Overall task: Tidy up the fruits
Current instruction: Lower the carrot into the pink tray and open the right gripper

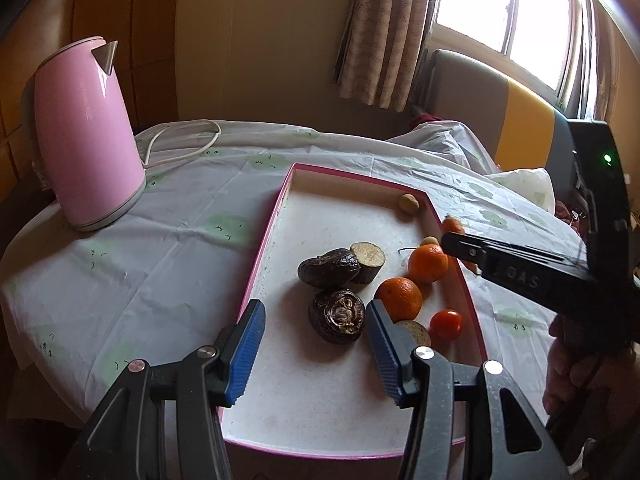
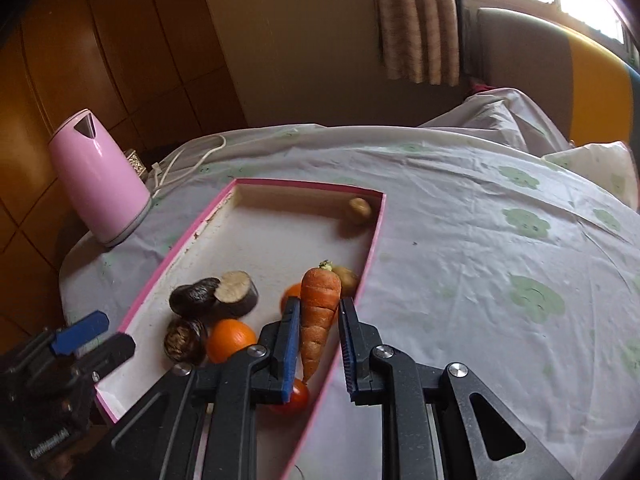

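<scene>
A pink-rimmed white tray (image 1: 280, 216) (image 2: 180, 248) lies on the table. It holds two oranges (image 1: 400, 298) (image 1: 428, 262), a red tomato (image 1: 445, 323) (image 2: 298, 398), two dark wrinkled fruits (image 1: 338, 316) (image 1: 328, 268), a cut brown root piece (image 1: 368, 258) (image 2: 236, 286) and small potatoes (image 1: 409, 203) (image 2: 360, 210). My left gripper (image 1: 316, 344) is open just above the nearer dark fruit. My right gripper (image 2: 320, 348) is shut on a carrot (image 2: 318, 316) over the tray's right edge; in the left wrist view (image 1: 520, 276) only the carrot's tip (image 1: 452, 225) shows.
A pink electric kettle (image 1: 86, 136) (image 2: 100, 176) with a white cord (image 1: 180, 144) stands at the table's back left. A white cloth with green prints (image 2: 500, 280) covers the table. A chair (image 1: 480, 100) and a curtained window (image 1: 500, 4) are behind.
</scene>
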Demonstrator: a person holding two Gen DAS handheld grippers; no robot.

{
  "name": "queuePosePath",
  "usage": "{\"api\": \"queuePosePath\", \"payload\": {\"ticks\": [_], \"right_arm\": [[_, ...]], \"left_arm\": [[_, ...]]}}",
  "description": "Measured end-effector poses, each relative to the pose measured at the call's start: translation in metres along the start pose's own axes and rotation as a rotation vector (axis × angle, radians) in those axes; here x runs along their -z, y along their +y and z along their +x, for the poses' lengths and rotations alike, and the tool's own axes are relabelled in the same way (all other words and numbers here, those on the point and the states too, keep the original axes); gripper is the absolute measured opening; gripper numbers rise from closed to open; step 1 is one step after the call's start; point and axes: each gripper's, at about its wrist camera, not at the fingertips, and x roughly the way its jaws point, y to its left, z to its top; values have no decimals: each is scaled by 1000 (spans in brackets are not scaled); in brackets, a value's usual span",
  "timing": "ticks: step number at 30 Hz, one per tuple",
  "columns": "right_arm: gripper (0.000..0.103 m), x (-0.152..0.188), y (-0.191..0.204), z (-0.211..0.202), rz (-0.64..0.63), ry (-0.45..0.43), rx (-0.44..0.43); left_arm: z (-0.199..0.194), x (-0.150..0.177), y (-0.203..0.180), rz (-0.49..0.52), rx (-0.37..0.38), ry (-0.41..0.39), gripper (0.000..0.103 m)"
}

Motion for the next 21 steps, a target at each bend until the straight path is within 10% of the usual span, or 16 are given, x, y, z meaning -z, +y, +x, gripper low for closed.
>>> {"api": "queuePosePath", "payload": {"ticks": [6, 11, 21], "right_arm": [[21, -7, 24, 30, -53, 61, -14], [59, -1, 34, 21, -64, 24, -20], [77, 46, 27, -42, 4, -105, 103]], "left_arm": [[-3, 3, 8, -15, -17, 4, 56], [-7, 4, 11, -32, -52, -6, 61], [-22, 7, 13, -67, -93, -57, 63]]}}
